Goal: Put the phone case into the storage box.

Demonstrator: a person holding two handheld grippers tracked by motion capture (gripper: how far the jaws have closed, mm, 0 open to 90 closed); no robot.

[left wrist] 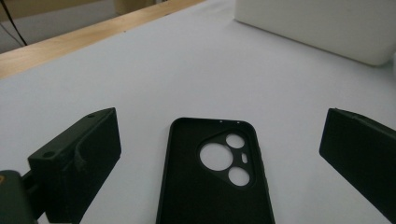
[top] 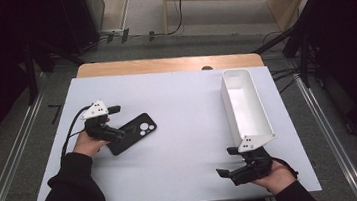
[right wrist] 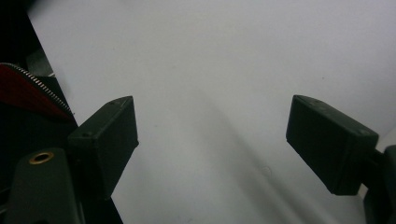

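Two grippers work over a white sheet [top: 179, 130] that covers most of the wooden table [top: 162, 64]. Largest on it is the long white bin [top: 245, 104], standing along the right side, open on top and, as far as I can see, holding nothing. Left of centre lies the black phone case [top: 133, 132], inner side up, camera cut-outs toward the far end. The left gripper [top: 118, 121] sits low at the case's near end, jaws spread wide to either side of it and gripping nothing. The right gripper [top: 228, 163] hovers by the near edge, just below the bin, jaws likewise wide apart over bare sheet. The case looks light, thin and somewhat bendy, so I judge it should be pinched across its long side walls, not the flat back, which may slip. Its near end is cut off in the left gripper view, and I cannot tell whether either jaw already touches it.
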